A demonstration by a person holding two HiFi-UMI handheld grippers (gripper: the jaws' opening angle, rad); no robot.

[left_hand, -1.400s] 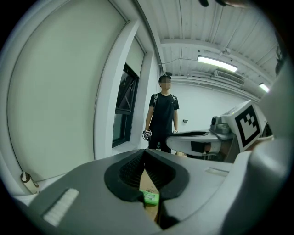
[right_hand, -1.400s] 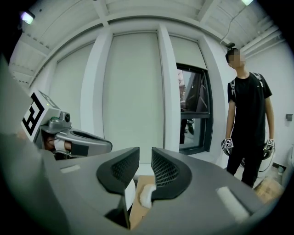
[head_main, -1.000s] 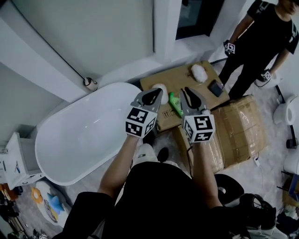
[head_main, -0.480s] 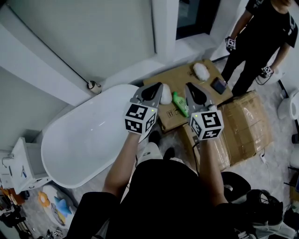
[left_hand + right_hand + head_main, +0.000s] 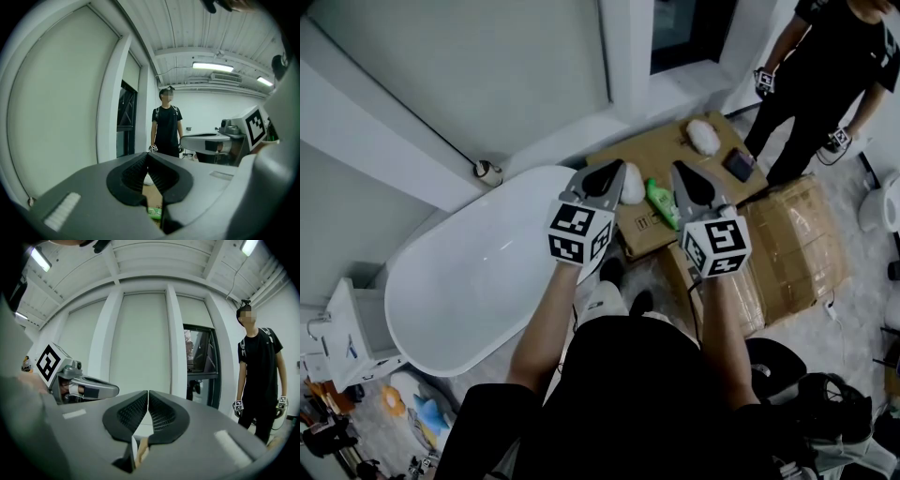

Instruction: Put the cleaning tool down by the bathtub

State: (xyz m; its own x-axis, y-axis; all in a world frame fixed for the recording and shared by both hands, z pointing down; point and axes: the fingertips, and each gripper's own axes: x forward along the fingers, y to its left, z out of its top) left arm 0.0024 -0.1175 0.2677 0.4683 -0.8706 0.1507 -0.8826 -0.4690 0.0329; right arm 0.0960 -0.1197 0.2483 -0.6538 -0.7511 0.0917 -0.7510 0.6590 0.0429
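A white bathtub (image 5: 469, 281) lies at the left in the head view. Beside its right end stands a flat cardboard box (image 5: 661, 155) carrying a white fluffy cleaning pad (image 5: 704, 137), a second white pad (image 5: 632, 186) and a green bottle (image 5: 660, 203). My left gripper (image 5: 615, 170) hovers over the tub's end, next to the near pad, shut and empty. To its right, my right gripper (image 5: 678, 171) hangs by the bottle, also shut with nothing in it. The left gripper view shows closed jaws (image 5: 147, 155) with the green bottle (image 5: 154, 212) below; closed jaws (image 5: 148, 393) fill the right gripper view.
A person in black (image 5: 834, 66) stands at the upper right with marker cubes on both hands. A larger wrapped carton (image 5: 787, 253) sits right of the flat box. A dark phone-like item (image 5: 738, 165) lies on the box. Toys (image 5: 403, 412) and clutter line the lower left floor.
Both grippers rose and drew slightly apart one second ago, then held nearly still. The head camera shifted a little; both grippers stayed shut.
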